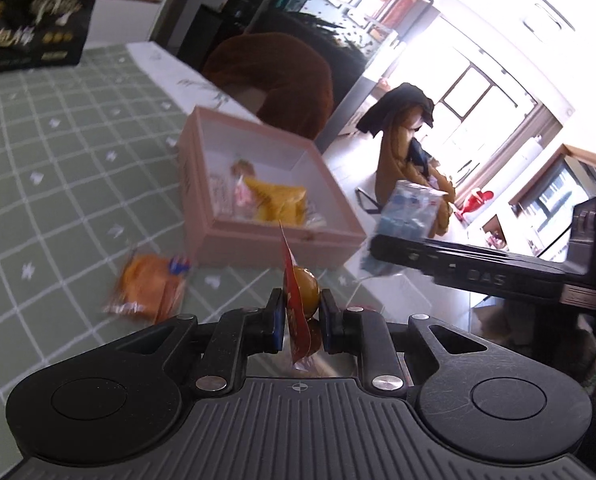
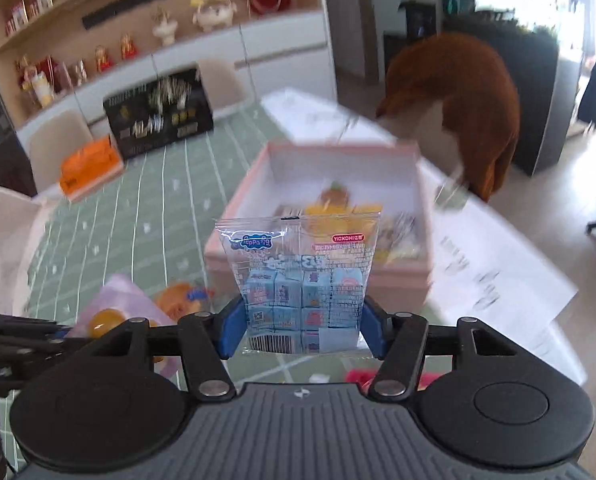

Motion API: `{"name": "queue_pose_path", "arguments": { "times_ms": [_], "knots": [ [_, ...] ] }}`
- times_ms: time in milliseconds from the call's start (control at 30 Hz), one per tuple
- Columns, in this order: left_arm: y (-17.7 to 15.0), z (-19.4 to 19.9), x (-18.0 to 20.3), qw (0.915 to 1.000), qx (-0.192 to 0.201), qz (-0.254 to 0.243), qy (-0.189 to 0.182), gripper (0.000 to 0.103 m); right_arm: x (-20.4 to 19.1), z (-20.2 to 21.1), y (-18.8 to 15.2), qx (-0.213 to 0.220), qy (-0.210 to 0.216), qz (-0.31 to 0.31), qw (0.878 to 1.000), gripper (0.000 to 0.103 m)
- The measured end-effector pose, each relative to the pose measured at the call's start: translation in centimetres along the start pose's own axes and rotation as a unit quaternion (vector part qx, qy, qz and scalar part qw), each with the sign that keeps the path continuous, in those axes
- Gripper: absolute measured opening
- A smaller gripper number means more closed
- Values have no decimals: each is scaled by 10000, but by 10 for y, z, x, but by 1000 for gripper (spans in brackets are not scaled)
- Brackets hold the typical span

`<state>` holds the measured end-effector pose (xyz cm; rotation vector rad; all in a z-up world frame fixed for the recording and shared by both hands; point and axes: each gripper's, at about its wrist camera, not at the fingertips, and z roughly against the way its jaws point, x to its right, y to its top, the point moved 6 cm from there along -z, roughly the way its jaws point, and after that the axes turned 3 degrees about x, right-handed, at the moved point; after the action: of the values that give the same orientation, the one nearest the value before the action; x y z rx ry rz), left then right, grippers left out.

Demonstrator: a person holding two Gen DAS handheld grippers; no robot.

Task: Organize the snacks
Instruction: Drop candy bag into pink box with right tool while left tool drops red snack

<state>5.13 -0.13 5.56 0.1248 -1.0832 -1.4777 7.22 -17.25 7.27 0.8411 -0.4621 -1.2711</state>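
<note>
My left gripper (image 1: 299, 316) is shut on a red snack packet (image 1: 296, 312) with a round amber ball in it, held on edge above the green checked table. My right gripper (image 2: 301, 328) is shut on a clear bag of blue cube sweets (image 2: 301, 280), lifted in front of the pink box (image 2: 401, 284). Several wrapped snacks lie inside the pink box (image 1: 282, 242), a yellow one among them. In the left wrist view the right gripper (image 1: 377, 246) reaches in from the right with the blue bag (image 1: 407, 208), beside the box's near right corner.
An orange bread packet (image 1: 150, 288) lies on the table left of the box. A black bag (image 1: 34, 24) stands at the far end, an orange carton (image 2: 90, 164) near it. White paper (image 2: 497, 272) covers the table's right side. A brown plush (image 2: 457, 92) sits beyond the edge.
</note>
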Motion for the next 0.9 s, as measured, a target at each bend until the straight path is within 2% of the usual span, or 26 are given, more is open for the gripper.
{"name": "queue_pose_path", "arguments": {
  "times_ms": [167, 267, 333, 400, 433, 533, 633, 700, 800, 900],
  "knots": [
    [36, -19, 12, 9987, 117, -488, 97, 22, 11, 32, 21, 542, -323, 38, 9980, 59],
    [73, -36, 9, 9980, 393, -485, 73, 22, 21, 35, 24, 610, -389, -93, 9973, 59],
    [101, -47, 5, 9978, 589, -260, -158, 22, 24, 31, 24, 568, -480, -136, 9971, 59],
    [118, -70, -6, 9972, 451, 279, -525, 25, 25, 26, 24, 511, -508, -175, 9973, 59],
    [122, -79, -14, 9958, 410, 569, -584, 26, 24, 23, 25, 495, -490, -192, 9974, 59],
    [122, -78, -32, 9924, 800, 818, -462, 26, 22, 16, 29, 469, -491, -178, 9975, 59],
    [109, -56, -51, 9909, 965, 873, -350, 26, 21, 6, 35, 419, -523, -161, 9976, 59],
    [99, -43, -70, 9909, 1059, 835, -32, 26, 23, -3, 39, 347, -472, -219, 9980, 59],
    [77, -35, -101, 9888, 988, 983, 525, 26, 23, -27, 55, 255, -382, -275, 9986, 59],
    [60, -30, -121, 9862, 863, 1208, 733, 26, 20, -55, 89, 433, -321, -364, 9979, 61]
  ]
}}
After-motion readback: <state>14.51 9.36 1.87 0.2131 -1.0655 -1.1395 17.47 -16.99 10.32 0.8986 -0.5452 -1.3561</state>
